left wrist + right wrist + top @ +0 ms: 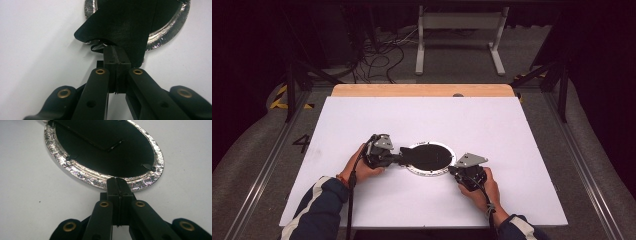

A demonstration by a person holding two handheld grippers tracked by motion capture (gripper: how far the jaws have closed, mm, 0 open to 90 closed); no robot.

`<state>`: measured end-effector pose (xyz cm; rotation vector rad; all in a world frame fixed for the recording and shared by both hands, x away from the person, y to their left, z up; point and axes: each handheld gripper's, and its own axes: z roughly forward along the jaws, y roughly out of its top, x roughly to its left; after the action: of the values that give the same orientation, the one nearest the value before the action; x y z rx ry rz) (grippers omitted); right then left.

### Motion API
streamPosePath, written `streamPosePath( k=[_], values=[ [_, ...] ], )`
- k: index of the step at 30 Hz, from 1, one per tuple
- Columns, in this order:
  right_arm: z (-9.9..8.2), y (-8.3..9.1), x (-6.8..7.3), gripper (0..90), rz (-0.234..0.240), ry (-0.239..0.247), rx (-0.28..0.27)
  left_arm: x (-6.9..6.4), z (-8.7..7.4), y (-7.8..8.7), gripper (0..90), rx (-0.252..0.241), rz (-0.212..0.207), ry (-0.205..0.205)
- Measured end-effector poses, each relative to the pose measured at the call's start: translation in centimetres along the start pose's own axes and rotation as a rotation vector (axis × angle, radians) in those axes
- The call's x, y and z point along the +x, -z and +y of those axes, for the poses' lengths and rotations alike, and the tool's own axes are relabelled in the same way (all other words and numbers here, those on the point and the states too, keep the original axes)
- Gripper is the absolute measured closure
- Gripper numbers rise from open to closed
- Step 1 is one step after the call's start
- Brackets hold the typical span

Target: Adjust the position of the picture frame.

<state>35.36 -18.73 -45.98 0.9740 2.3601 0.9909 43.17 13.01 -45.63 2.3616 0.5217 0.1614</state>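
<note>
A dark number "4" (302,143) stands on the grey floor. It lies well left of the left gripper's fingers (403,155).

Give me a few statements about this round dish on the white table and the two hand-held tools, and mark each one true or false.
1. The round silver-rimmed dish lies on a white table. True.
2. The left gripper has its fingers spread wide apart. False: they are pressed together, with a black flap from the dish lying over their tips.
3. The right gripper is at the dish's silver rim. True.
4. The dish's inside is bright red. False: it is black.
5. Each gripper is held in a person's hand. True.
6. The dish stands upright on its edge. False: it lies flat.
</note>
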Motion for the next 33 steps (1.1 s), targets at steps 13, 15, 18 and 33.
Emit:
streamPosePath(
  k=[13, 15, 18, 33],
  values=[
    [0.3, -0.5, -1.2, 90.0, -0.024, -0.031, -0.003, -1.3, -0.4, 0.2, 89.7, 0.004, -0.024, -0.040],
    [0.3, -0.4, -1.2, 90.0, -0.023, -0.030, -0.002, -1.5, -0.4, 0.3, 89.2, 0.004, -0.028, -0.045],
    [0.2, -0.4, -1.0, 90.0, -0.020, -0.021, -0.001, -1.7, -0.4, 0.3, 88.5, 0.008, -0.035, -0.048],
    [0.3, -0.2, 0.2, 90.0, 0.017, -0.008, 0.010, -2.5, -0.5, 0.2, 88.9, 0.000, -0.053, -0.064]
  ],
)
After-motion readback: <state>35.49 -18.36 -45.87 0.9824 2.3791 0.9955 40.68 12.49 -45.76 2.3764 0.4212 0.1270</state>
